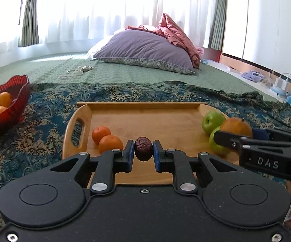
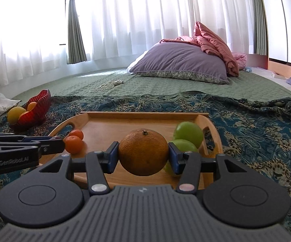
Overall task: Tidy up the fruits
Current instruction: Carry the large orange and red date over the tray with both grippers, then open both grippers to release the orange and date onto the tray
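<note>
Left wrist view shows our left gripper (image 1: pixel 143 149) clamped on a small, light, wrinkled red date (image 1: pixel 143 148), while our right gripper (image 2: pixel 143 155) pinches the heavier, firm orange (image 2: pixel 143 152) across its middle

Left black matt-plastic gripper (image 1: pixel 143 151): grainy textured housing, bright metal pivot rivets, blue pads that look like rubber. It pinches a dark red wrinkled date (image 1: pixel 143 148) with a slight sheen. Right black gripper (image 2: pixel 143 155): ribbed grey matt housing, same metal rivets; it clamps a large dull orange (image 2: pixel 143 152) with pitted, rough rind. Light wooden tray with cut-out handles (image 1: pixel 145 119): smooth, satin finish, visible grain. Two green apples (image 1: pixel 211 122): smooth, glossy skin. Two small tangerines (image 1: pixel 105 139): finely pored, semi-gloss. Red fluted translucent bowl (image 1: pixel 14 96): glossy, glass or plastic, unclear. Blue paisley woven cloth (image 1: pixel 34 141): matt. Green quilted bedspread (image 1: pixel 125 74): matt, stitched.
</note>
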